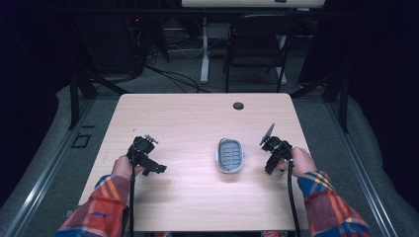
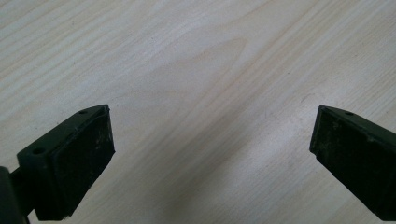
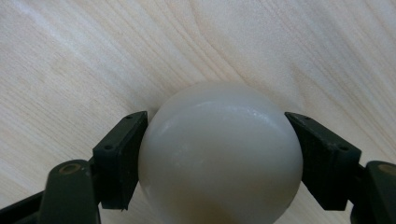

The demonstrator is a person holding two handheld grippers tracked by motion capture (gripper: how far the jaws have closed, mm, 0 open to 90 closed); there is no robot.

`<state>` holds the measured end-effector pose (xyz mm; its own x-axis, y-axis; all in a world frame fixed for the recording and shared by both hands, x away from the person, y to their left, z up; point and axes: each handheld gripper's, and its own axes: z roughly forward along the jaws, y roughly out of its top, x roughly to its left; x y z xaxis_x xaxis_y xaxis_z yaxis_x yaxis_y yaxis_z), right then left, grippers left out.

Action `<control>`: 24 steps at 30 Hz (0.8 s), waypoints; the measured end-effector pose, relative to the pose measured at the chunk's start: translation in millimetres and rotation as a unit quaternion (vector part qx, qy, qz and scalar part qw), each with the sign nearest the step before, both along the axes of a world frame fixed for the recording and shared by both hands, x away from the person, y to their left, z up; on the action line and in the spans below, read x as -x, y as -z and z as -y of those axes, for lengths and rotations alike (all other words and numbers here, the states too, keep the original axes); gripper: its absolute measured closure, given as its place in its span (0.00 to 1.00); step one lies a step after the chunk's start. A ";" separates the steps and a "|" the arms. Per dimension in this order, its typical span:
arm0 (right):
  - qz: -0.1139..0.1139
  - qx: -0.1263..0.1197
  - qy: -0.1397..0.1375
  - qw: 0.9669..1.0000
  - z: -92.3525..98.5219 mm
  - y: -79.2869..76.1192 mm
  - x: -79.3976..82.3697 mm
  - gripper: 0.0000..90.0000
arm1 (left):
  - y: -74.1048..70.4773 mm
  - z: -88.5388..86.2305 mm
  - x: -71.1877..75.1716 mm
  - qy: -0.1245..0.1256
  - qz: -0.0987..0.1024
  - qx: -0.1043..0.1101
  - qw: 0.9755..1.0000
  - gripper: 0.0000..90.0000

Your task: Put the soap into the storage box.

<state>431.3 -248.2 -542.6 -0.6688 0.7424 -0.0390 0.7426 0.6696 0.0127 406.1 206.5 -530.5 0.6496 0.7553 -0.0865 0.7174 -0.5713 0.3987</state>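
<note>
Between my right claw's (image 3: 219, 163) jaws, a white ball (image 3: 219, 154) is sitting clamped just over the desk (image 2: 196, 70); I am keeping pressure even. Beside it lies a grey tray (image 1: 230, 155). Left claw (image 2: 210, 154) is hanging agape, empty.

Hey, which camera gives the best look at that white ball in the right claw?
The right gripper view: the white ball sits large and close there, pinched between the right claw's two black jaws over the table. In the high view the hand and claw cover it. The left gripper view looks at bare wood between its own open jaws.
</note>
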 end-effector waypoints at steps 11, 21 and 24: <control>0.013 -0.009 0.003 1.000 -0.2 -6.8 3.7 0.27 | 0.2 0.9 0.7 0.000 -0.001 0.001 1.000 0.00; 0.012 -0.009 -0.003 1.000 -1.0 -14.3 5.6 0.27 | 0.8 2.4 1.2 0.002 0.001 -0.005 1.000 0.00; 0.009 -0.007 -0.008 1.000 -0.7 -17.7 6.1 0.27 | 0.6 2.3 1.6 0.003 0.002 -0.004 1.000 0.00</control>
<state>425.2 -247.4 -525.0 -0.6793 0.7327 -0.0403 0.7319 0.6805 0.0353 404.5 204.1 -531.1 0.6541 0.7524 -0.0782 0.7129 -0.5785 0.3965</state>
